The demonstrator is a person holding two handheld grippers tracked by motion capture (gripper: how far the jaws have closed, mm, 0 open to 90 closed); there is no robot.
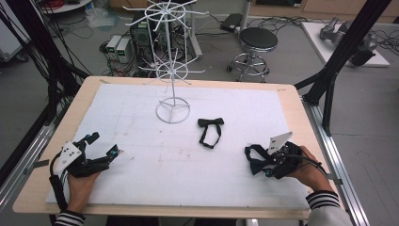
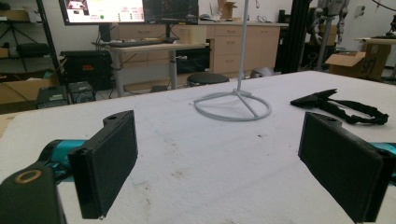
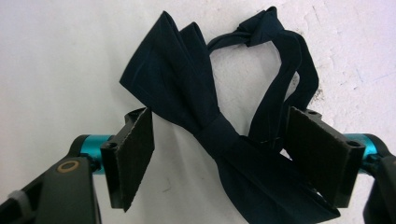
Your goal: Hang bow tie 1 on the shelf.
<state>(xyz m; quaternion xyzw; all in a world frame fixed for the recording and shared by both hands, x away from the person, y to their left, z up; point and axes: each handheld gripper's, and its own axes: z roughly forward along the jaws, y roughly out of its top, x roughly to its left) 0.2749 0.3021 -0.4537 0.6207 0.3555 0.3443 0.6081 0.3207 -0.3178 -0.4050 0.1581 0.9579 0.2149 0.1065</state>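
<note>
Now: right gripper (image 3: pixel 219 158) jaws spread, bow tie (image 3: pixel 210 126) knot between them, untouched | left gripper (image 2: pixel 224 172) spread, bare mat (image 1: pixel 155 160).

Grey floor w/ black stool (image 1: pixel 258 40), wood cabinets (image 2: pixel 233 44), desk w/ monitors (image 2: pixel 128 10) behind.

Definitely a robotics lab or research workshop, not a home. Black aluminium framing (image 1: pixel 339 52) around a wooden table (image 1: pixel 287 92) topped with a white foam sheet (image 1: pixel 141 155). Tangles of cables (image 1: pixel 56 61) and small electronics boxes (image 1: pixel 118 48) on a grey floor, plus a rolling stool (image 1: pixel 258 44). Monitors (image 2: pixel 135 10) on a standing desk (image 2: pixel 154 46), wooden cabinets (image 2: pixel 243 42), cardboard boxes (image 2: pixel 355 63) and robot parts (image 1: pixel 346 35) lying around the back.
</note>
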